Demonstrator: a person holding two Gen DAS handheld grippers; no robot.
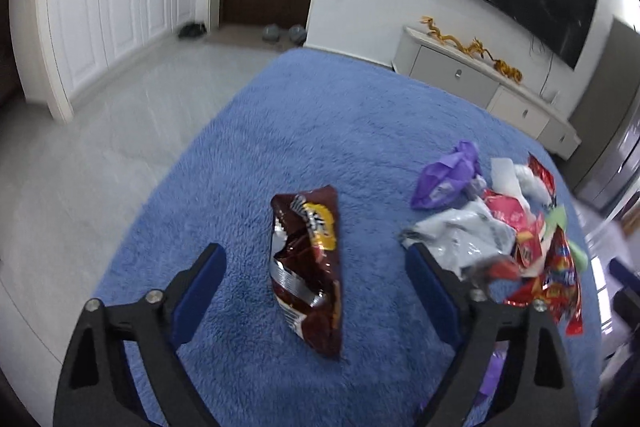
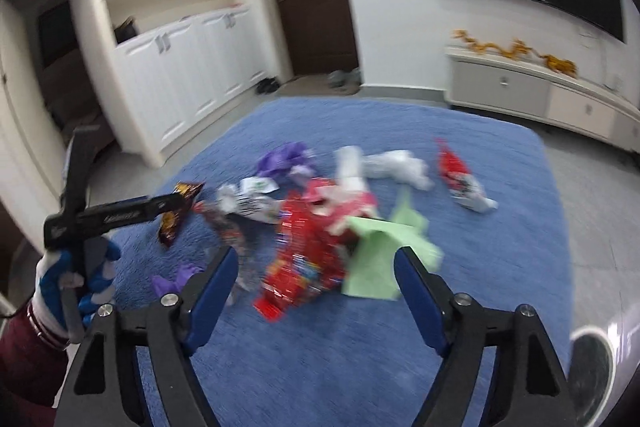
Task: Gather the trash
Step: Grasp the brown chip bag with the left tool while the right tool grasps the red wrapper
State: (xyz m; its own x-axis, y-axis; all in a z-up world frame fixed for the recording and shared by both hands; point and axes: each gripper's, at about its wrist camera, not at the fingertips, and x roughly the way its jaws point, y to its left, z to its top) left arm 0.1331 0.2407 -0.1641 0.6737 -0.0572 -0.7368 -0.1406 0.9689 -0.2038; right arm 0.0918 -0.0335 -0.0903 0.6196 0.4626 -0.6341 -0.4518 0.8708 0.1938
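1. So far, nothing looks collected: the wrappers all lie loose on the blue rug (image 1: 304,115), and I see no bin or bag for them in either view.
2. My left gripper (image 1: 316,267) is spread wide with nothing pinched. The brown snack bag (image 1: 308,267) lies flat on the rug in line with the gap between its fingers, apart from the main heap; neither pad touches it.
3. My right gripper (image 2: 316,267) is likewise released and empty, aimed at the red foil wrapper (image 2: 304,259) at the near edge of the pile, with the green paper (image 2: 380,259) just beside it.
4. Further back in the pile sit a purple wrapper (image 2: 280,159), a crumpled white bag (image 2: 396,165) and a grey plastic bag (image 1: 460,235). A red-and-white wrapper (image 2: 460,179) lies off to the right, apart from the rest.
5. From the right wrist, my left hand (image 2: 76,279) in its blue-and-white glove holds the other tool over the brown bag. That view is blurred, so I may be miscounting the smaller scraps.
6. My judgement: the job is at its very start. Every piece is left to gather, beginning most likely with the brown bag and the red foil.
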